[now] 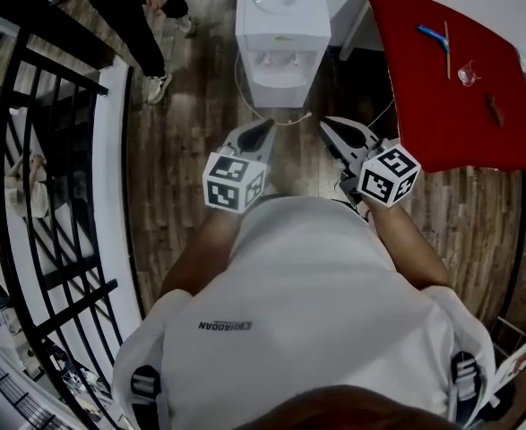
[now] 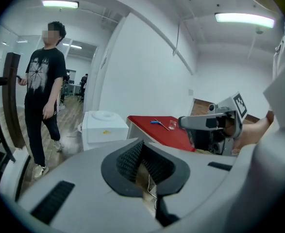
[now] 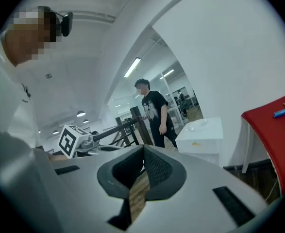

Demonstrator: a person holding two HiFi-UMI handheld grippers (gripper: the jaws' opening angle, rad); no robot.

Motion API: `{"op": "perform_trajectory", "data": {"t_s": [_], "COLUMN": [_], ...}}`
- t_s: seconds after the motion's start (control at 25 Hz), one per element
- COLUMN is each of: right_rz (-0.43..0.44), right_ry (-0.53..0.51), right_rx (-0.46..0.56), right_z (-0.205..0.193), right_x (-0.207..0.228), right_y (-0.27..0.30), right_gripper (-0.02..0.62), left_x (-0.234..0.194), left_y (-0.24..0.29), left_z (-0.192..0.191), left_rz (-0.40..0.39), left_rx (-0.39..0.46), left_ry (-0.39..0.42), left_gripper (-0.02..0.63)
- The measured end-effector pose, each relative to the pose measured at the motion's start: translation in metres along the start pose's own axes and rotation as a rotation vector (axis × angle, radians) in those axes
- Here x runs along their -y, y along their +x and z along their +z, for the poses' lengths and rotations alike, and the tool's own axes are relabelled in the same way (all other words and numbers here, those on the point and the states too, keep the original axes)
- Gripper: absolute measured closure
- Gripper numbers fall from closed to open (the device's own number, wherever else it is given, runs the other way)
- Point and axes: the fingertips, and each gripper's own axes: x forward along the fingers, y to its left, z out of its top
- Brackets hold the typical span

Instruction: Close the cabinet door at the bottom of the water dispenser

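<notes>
The white water dispenser (image 1: pixel 282 34) stands on the wood floor ahead of me, also seen in the left gripper view (image 2: pixel 103 127) and the right gripper view (image 3: pixel 200 135). From above its lower front is foreshortened, and no door stands out from it. My left gripper (image 1: pixel 264 128) hangs in the air short of the dispenser, its jaws shut and empty (image 2: pixel 142 143). To its right my right gripper (image 1: pixel 328 125) is held at about the same height, also shut with nothing between its pads (image 3: pixel 143 148). Neither gripper touches the dispenser.
A red table (image 1: pixel 451 79) stands right of the dispenser with a blue tool (image 1: pixel 433 36) and a small glass (image 1: pixel 467 74) on it. A person in black (image 1: pixel 142 16) stands to the dispenser's left. A black railing (image 1: pixel 47 150) runs along the left. A white cable (image 1: pixel 276 121) lies on the floor.
</notes>
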Motion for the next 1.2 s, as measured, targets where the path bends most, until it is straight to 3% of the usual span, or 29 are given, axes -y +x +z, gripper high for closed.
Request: {"op": "perform_trajectory", "data": {"t_s": [0.16, 0.4, 0.76, 1.0, 1.2], "right_rz": [0.011, 0.021, 0.034, 0.033, 0.017], "right_ry": [-0.061, -0.004, -0.037, -0.029, -0.048], "right_rx": [0.0, 0.037, 0.014, -0.003, -0.007], "right_z": [0.012, 0.009, -0.015, -0.036, -0.036], "right_x": [-0.01, -0.007, 0.004, 0.003, -0.007], "right_y": [-0.021, -0.067, -0.138, -0.148, -0.143], "right_gripper": [0.572, 0.572, 0.572, 0.572, 0.572], "left_x": [0.024, 0.075, 0.147, 0.157, 0.148], "left_y": [-0.01, -0.017, -0.025, -0.036, -0.041], "left_z": [0.014, 0.017, 0.006, -0.012, -0.014], "left_rz": [0.017, 0.049, 0.12, 0.153, 0.13], "left_rx": [0.049, 0.086, 0.109, 0.069, 0.048], "left_ry": [-0.008, -0.014, -0.005, 0.007, 0.01], "left_gripper": [0.611, 0.611, 0.61, 0.611, 0.611]}}
